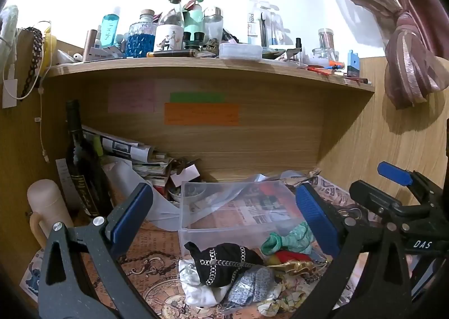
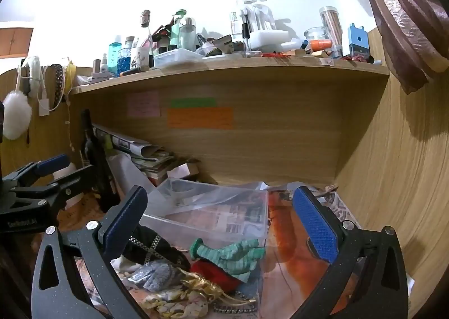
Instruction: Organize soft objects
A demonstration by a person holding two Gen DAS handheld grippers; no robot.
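A clear plastic box (image 1: 196, 192) stands on the desk under the shelf; it also shows in the right wrist view (image 2: 213, 232). Soft items lie heaped at its near end: a black cloth with silver chains (image 1: 224, 262), a green striped sock (image 1: 291, 239), a grey knit piece (image 1: 252, 282), a red piece (image 1: 291, 256), a white cloth (image 1: 196, 288). The same green sock (image 2: 235, 254) and grey piece (image 2: 157, 277) show in the right wrist view. My left gripper (image 1: 224, 215) is open and empty above the heap. My right gripper (image 2: 221, 223) is open and empty above it too.
A dark wine bottle (image 1: 81, 161) and stacked papers (image 1: 132, 150) stand at the back left. A cream mug (image 1: 46, 206) is at the left. The shelf (image 1: 196, 65) above carries several bottles and jars. Wooden walls close the back and right. A curtain (image 1: 407, 46) hangs at the upper right.
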